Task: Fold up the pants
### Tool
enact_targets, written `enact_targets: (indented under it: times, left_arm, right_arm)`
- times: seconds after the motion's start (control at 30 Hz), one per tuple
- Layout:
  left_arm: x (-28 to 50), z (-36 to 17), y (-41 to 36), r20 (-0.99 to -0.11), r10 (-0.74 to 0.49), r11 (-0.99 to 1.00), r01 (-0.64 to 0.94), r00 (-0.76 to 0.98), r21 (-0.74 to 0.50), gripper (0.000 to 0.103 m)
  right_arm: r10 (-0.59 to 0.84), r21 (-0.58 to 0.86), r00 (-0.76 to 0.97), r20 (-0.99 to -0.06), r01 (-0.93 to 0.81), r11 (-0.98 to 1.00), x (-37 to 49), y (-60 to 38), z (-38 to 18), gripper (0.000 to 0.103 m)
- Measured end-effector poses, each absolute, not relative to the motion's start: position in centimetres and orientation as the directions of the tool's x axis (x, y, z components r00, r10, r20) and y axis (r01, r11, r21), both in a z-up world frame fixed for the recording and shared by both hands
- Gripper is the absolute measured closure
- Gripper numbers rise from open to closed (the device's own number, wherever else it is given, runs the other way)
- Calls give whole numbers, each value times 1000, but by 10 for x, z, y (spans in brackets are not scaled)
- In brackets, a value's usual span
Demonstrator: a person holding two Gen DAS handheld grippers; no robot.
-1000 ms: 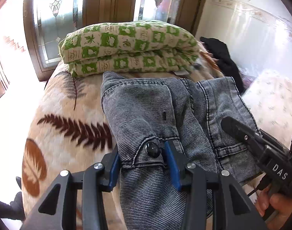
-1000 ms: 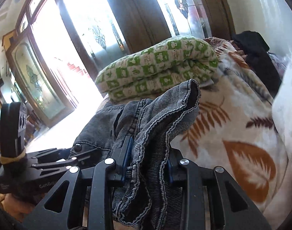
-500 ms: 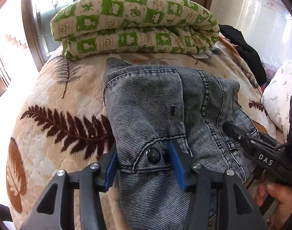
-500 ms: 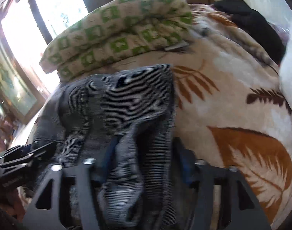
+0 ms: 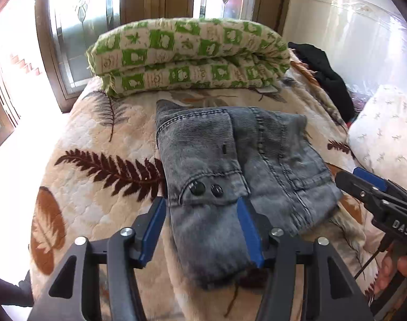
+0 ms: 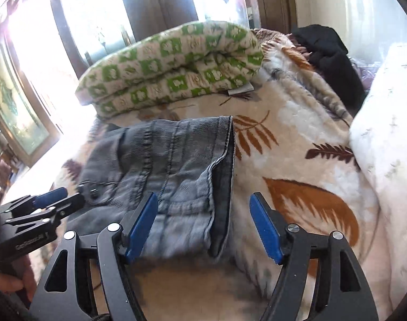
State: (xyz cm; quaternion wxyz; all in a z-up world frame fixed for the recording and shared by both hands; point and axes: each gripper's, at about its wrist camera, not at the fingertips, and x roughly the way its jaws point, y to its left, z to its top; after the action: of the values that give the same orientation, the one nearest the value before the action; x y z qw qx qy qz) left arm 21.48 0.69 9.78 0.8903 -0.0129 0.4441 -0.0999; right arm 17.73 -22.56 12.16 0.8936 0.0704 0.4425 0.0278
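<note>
A: Where are the pants now?

B: Folded into a gray denim bundle on the bed, in front of the green checked quilt. The waistband end with its two dark buttons faces us, and the far edge stops short of the quilt.

A: And the hand-held grippers?

B: Both are letting go. The left hand-held gripper has its jaws opening on either side of the near end of the pants, just below the buttons; the cloth lies between the blue pads but they no longer press on it. The right hand-held gripper is opening too, with the cuff-side edge of the pants between its jaws and a clear gap at the right pad.

A: How should this release go?

B: I'd let the jaws spread fully before drawing back, then pull straight away from the quilt and slightly up, so no pad drags the top layer and undoes the fold. The loose flap on the right edge looks likeliest to catch.

A: What differs from a second ago?

B: Then both pairs of pads were pinching denim, and the right one held a bunched fold lifted above the bed. Now that fold lies flat, the bundle looks neater, and both grippers sit a little back from it.
</note>
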Motion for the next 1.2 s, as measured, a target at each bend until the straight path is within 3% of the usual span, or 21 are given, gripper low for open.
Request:
enact_targets:
  times: [0.43, 0.77, 1.07, 1.2]
  left_arm:
    - [149, 136, 16, -751, -182, 981, 171, 635, -93, 25]
    - [100, 154, 25, -695, -184, 982, 153, 695, -107, 1]
    - [73, 150, 24, -706, -166, 985, 140, 688, -95, 0]
    - [66, 145, 20, -719, -141, 989, 131, 681, -70, 0]
  right_arm:
    - [157, 142, 688, -708, -79, 987, 89, -194, 183, 23]
    - [130, 127, 749, -650, -62, 990, 28, -189, 202, 16]
    - [99, 72, 783, -614, -70, 995, -2, -182, 208, 12]
    - [85, 33, 802, -592, -82, 996, -14, -178, 209, 4]
